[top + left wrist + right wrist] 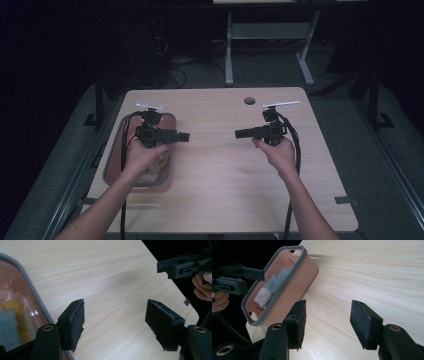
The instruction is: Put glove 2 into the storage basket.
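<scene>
Pink plastic bin with grey rim (169, 150) sits at table's left edge, under left gripper (184, 136). Likely light, rigid, slick walls; grab rim. Grey-and-yellow sponge (272, 285) inside looks soft. Both grippers, incl. right gripper (240, 133), jaws apart, empty.

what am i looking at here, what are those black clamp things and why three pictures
A person holds a black two-jaw gripper in each hand: the left gripper and the right gripper, tips facing each other over a light wooden table. One picture looks down from above. The other two come from cameras riding on each gripper, looking along its own padded jaws; that is why the black pads rise from the bottom. Both pairs of jaws stand open with nothing between them. On the table sits a pink plastic bin with a grey rim; inside lies something grey and knitted-looking, plus something yellow I cannot identify.
</scene>
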Demonstrator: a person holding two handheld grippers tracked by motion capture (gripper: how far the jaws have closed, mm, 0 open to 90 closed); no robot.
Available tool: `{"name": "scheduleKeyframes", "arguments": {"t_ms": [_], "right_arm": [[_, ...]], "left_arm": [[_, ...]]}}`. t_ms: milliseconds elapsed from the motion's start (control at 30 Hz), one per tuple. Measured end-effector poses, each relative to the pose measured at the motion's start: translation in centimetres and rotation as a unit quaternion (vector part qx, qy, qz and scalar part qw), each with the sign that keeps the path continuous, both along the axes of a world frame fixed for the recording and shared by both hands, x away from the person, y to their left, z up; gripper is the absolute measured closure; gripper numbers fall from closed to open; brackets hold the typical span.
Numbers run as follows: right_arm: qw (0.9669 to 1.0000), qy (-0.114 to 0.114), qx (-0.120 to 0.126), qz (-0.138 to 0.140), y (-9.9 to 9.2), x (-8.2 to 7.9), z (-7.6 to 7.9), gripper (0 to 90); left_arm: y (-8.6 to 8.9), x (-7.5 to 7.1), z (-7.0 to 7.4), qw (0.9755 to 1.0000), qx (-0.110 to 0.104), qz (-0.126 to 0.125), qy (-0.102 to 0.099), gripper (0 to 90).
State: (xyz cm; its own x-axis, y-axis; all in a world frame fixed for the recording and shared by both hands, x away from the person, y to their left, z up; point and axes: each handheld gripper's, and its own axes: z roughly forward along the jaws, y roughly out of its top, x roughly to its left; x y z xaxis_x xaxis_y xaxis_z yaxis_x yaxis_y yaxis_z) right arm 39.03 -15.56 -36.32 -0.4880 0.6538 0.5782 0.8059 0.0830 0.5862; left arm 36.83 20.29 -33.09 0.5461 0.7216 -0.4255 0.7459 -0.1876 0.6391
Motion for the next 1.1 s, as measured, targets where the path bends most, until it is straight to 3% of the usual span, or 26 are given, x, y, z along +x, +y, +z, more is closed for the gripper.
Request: {"name": "scheduleKeyframes", "arguments": {"t_ms": [1100], "right_arm": [[0.9991, 0.022, -0.013, -0.034, -5.3, -1.6, -2.2, 38.1]], "left_arm": [[-5.6, -0.4, -0.8, 0.9983, -0.023, -0.053, 0.003, 29.8]]}}
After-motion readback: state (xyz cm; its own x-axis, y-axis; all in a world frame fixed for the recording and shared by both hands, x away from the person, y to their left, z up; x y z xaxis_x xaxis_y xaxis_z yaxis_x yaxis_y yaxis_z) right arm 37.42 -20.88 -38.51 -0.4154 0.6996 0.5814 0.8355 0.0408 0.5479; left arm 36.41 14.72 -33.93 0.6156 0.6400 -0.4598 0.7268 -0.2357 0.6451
